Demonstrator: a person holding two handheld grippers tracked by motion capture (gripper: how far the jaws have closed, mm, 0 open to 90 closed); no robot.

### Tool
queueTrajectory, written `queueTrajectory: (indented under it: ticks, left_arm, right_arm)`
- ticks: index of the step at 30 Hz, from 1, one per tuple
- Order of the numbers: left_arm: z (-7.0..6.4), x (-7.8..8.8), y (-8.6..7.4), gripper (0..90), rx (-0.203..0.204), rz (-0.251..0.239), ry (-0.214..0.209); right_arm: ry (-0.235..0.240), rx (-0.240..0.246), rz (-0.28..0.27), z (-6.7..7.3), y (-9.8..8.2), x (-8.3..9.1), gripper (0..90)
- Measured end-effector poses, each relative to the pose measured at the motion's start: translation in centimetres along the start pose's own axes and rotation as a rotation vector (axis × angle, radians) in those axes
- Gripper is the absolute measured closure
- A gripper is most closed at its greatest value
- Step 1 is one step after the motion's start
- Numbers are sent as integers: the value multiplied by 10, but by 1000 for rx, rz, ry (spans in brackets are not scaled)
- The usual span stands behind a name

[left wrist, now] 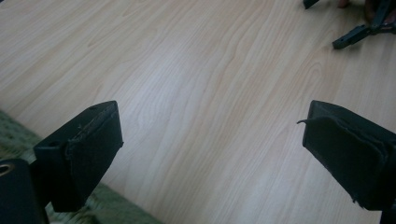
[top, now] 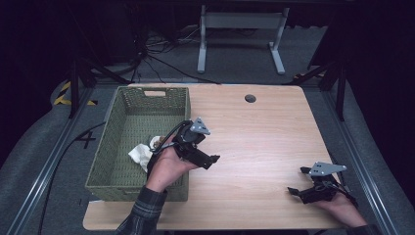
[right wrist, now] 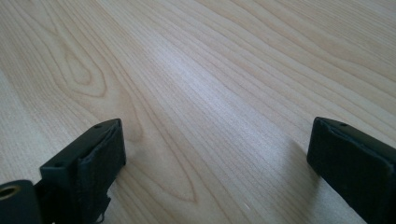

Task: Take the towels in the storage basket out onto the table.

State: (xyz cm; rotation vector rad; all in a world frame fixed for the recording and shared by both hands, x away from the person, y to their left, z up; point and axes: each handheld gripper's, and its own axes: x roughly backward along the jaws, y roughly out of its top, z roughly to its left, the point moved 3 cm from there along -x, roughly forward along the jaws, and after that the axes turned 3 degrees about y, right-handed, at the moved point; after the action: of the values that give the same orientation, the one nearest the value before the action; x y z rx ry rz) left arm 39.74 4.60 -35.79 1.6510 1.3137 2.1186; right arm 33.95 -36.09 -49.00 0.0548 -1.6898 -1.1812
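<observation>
Likely object: a white crumpled cloth (top: 141,154) lies in the green woven basket (top: 128,182), at its near right side, with a small tan item (top: 155,142) touching it that I can't identify.
Key relation: the cloth sits just left of my left gripper (top: 214,159), behind its fingers, which point right across the desk (top: 264,142).
Nearer hand: the left; my right gripper (top: 298,181) is well apart, near the desk's right corner.
Long axis: the cloth is bunched, so I can't tell.
Fingers: both pairs spread wide, holding nothing.
Surface: pale bare wood.
Room: dark, cables on grey floor.
</observation>
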Motion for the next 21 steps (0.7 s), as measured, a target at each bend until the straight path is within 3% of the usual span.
queueTrajectory:
  ticks: [15, 21]
  left_arm:
    - [27, 31, -13, 56, 21, -25, 40]
    - [43, 40, -23, 65, 25, -14, 84]
  right_arm:
    - [0, 0, 1, 0, 0, 0, 45]
    - [0, -1, 0, 0, 0, 0, 45]
